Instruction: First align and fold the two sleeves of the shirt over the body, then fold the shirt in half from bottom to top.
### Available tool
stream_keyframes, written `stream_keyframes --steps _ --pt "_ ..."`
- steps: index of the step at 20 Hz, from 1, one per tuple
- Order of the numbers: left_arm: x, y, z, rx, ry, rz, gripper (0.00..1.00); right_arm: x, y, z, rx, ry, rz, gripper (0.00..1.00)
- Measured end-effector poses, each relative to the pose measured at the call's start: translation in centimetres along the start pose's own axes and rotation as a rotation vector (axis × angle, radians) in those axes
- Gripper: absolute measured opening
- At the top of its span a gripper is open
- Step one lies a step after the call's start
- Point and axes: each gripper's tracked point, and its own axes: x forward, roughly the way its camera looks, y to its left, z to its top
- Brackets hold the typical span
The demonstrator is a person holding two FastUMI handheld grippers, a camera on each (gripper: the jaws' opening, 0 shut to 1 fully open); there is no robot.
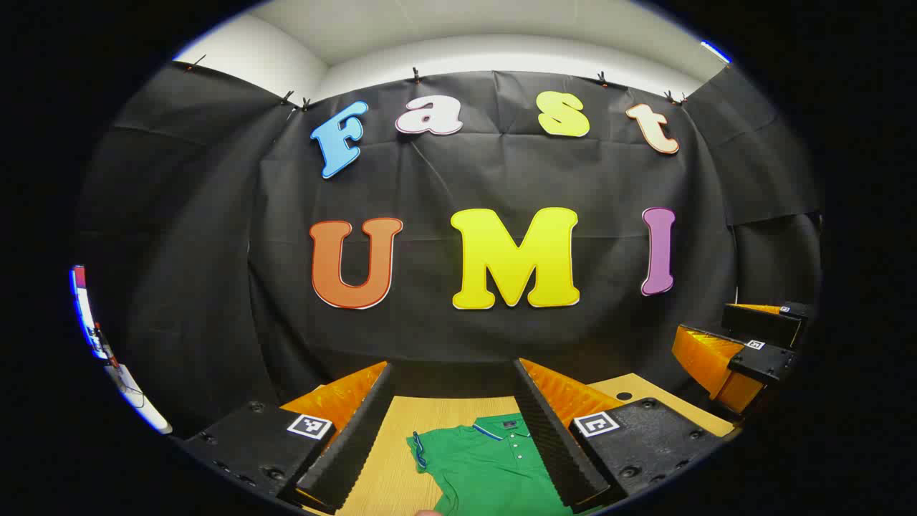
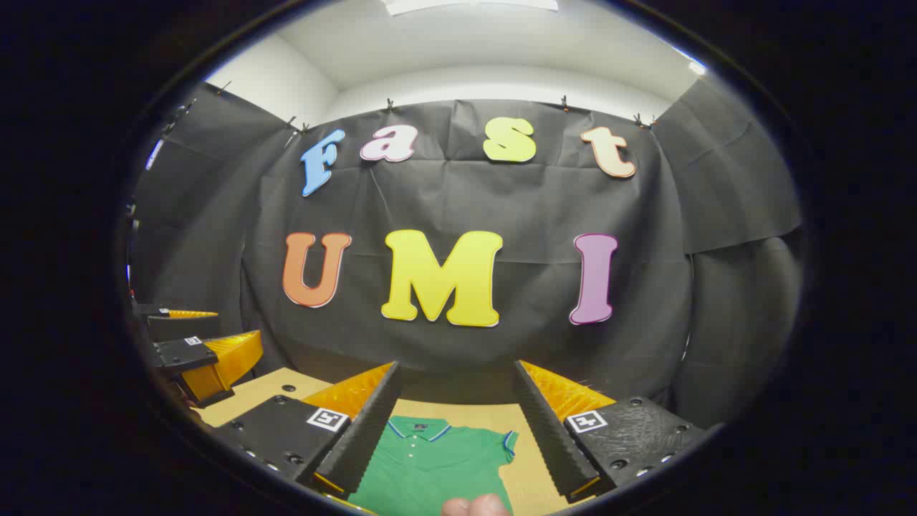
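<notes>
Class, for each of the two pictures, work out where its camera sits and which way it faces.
Left gripper view: rides on the left gripper, held above the wooden table, facing the booth's back wall; own open fingers frame the green polo shirt; the right gripper shows at right.
Right gripper view: rides on the right gripper, facing likewise; a fingertip shows at the bottom edge.
Shared: shirt, table, wall.

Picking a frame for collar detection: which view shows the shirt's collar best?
Right gripper view. There the green shirt lies on the wooden table with its collar in the open gap between the right gripper's fingers. In the left gripper view, part of the collar shows, the rest behind the left gripper's finger.
</notes>
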Motion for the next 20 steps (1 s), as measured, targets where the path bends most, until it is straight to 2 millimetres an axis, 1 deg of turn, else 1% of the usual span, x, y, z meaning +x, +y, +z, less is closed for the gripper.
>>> stream_keyframes --steps 2,3,4,8,9,10,13,20 --pt "0.2 -0.2 0.0 0.000 0.000 -0.002 1.00 0.0 -0.2 0.1 -0.007 -0.006 0.000 0.95" --pt "0.2 -0.3 0.0 -0.001 -0.001 -0.003 1.00 0.1 -0.2 0.1 -0.009 -0.006 0.001 0.96" --pt "0.3 -0.3 0.0 -0.001 0.000 -0.002 1.00 0.1 -0.2 0.2 -0.009 -0.007 0.002 0.95" --pt "0.6 -0.3 -0.1 -0.005 0.002 0.002 1.00 0.5 -0.6 0.0 -0.004 0.003 -0.001 0.95" --pt "0.6 -0.4 -0.2 -0.007 0.003 0.004 1.00 0.5 -0.8 0.0 -0.005 0.003 -0.002 0.93" --pt "0.7 -0.4 -0.2 -0.007 0.003 0.008 1.00 0.7 -0.9 0.0 -0.005 0.004 -0.001 0.95" --pt "0.8 -0.5 -0.1 -0.007 0.004 0.013 1.00 0.9 -1.2 0.0 -0.003 0.005 0.000 0.95" --pt "1.0 -0.6 -0.3 -0.004 0.007 0.024 1.00 1.8 -2.6 -1.2 -0.003 0.028 -0.009 0.95"
